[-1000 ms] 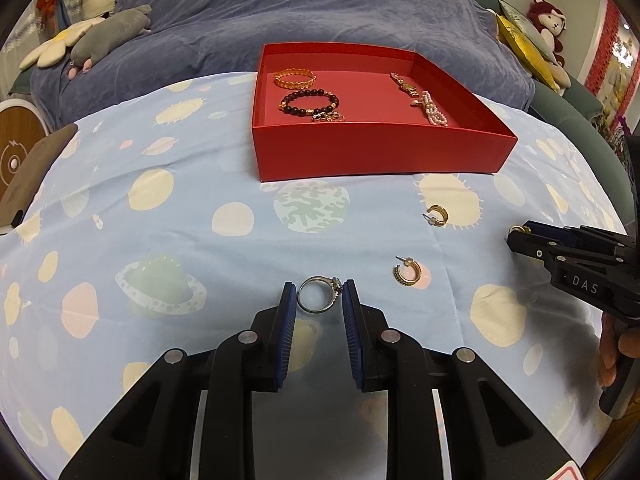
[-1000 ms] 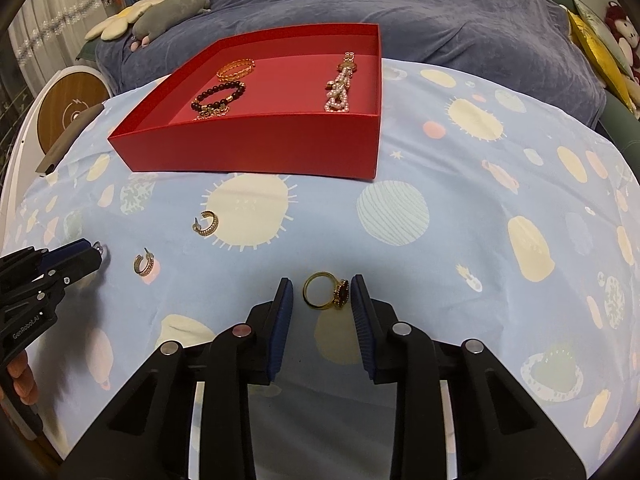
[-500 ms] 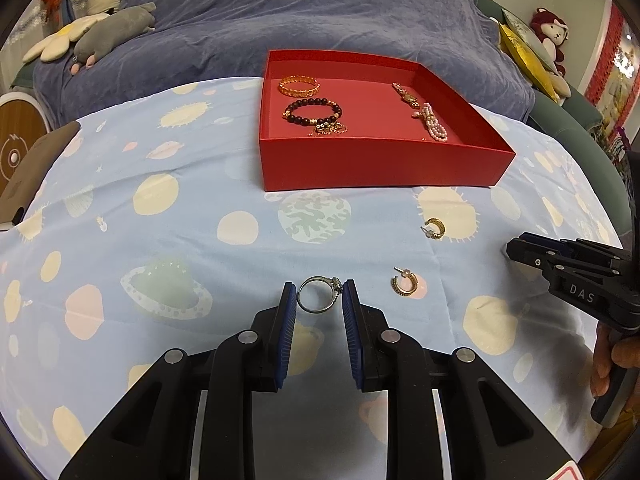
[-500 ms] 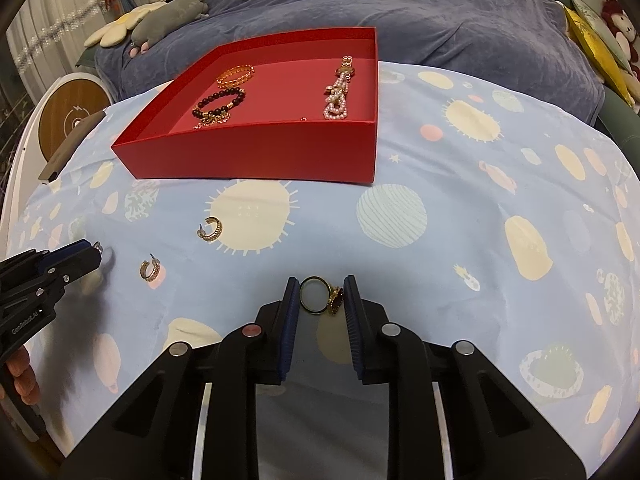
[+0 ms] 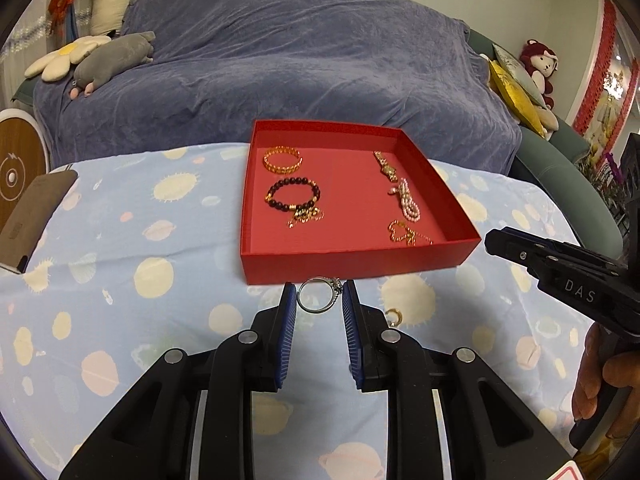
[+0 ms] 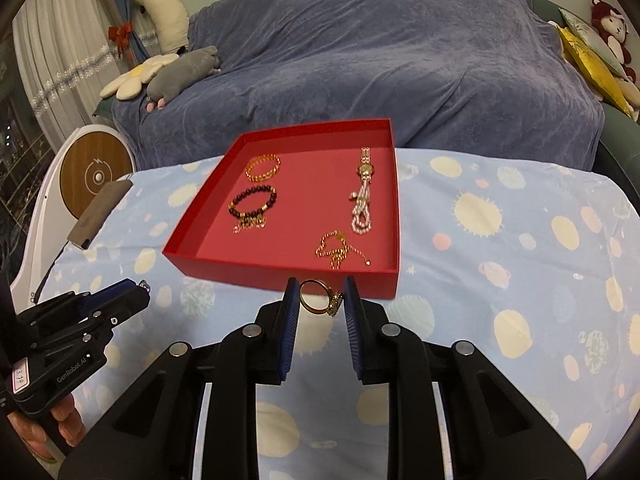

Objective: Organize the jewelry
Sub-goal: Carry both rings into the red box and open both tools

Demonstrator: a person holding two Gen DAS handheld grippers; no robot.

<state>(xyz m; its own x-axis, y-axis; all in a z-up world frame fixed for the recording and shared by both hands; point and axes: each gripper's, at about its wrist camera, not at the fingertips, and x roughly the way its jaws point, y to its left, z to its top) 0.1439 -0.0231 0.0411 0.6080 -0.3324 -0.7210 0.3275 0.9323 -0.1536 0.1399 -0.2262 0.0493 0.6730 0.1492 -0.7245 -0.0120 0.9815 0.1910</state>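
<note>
My left gripper [image 5: 319, 297] is shut on a silver ring [image 5: 319, 295] and holds it in the air just before the near wall of the red tray [image 5: 352, 262]. My right gripper [image 6: 320, 297] is shut on a gold ring with a dark stone [image 6: 321, 297], also lifted, just before the tray's near wall [image 6: 280, 276]. The tray holds a gold bracelet [image 5: 282, 159], a dark bead bracelet [image 5: 293, 197], a watch [image 5: 386, 168], a pearl piece [image 5: 407, 202] and a gold chain [image 5: 406, 233]. A gold hoop earring [image 5: 394, 316] lies on the cloth beside my left fingers.
The table has a light blue cloth with planet prints [image 5: 120, 248]. A brown phone-like slab [image 5: 28, 216] lies at its left edge. A sofa under a blue-grey blanket [image 5: 280, 60] stands behind. The right gripper's body [image 5: 560, 276] shows at the right of the left wrist view.
Both grippers have risen off the cloth with their rings and moved forward towards the red tray. The right gripper closed on the gold ring. The earrings stayed on the cloth.
</note>
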